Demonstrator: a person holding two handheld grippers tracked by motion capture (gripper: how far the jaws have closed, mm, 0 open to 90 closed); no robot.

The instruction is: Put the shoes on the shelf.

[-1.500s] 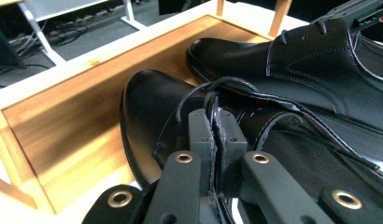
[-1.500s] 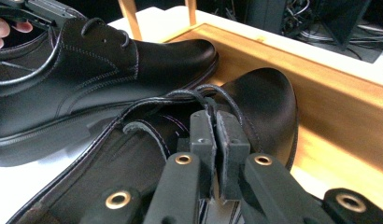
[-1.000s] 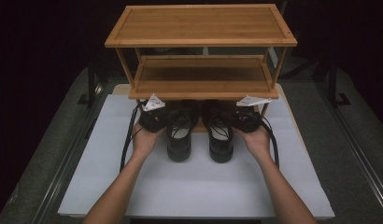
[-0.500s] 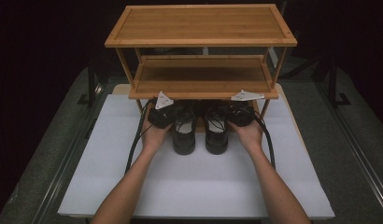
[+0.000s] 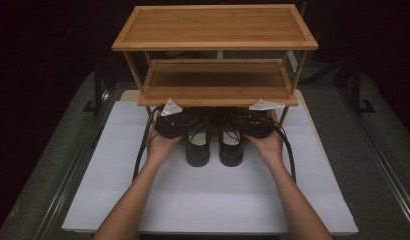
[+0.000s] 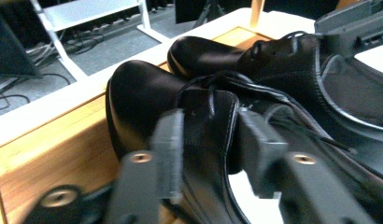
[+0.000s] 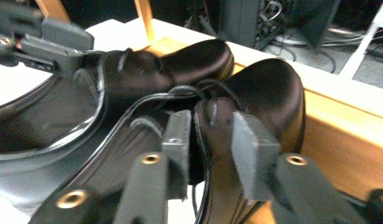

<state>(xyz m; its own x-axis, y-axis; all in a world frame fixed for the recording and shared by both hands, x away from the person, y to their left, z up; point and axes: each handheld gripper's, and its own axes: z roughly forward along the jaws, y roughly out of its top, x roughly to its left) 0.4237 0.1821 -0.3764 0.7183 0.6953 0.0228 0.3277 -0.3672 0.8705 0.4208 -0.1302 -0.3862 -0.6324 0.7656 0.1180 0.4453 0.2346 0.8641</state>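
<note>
Both shoes have slid forward since the earlier frame, toes now under the rack point(image 5: 218, 95). I keep my left gripper point(image 6: 206, 140) clamped on the left shoe point(image 5: 198, 145), right gripper point(image 7: 210, 140) on the right shoe point(image 5: 230, 145); their long axes point straight ahead of me.

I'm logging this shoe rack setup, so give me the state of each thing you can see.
Left shoe: upright, toe under the rack, gripped.
Right shoe: upright, beside it, gripped.
Left hand-held gripper: shut on left shoe.
Right hand-held gripper: shut on right shoe.
Rack: standing, both upper shelves bare.
</note>
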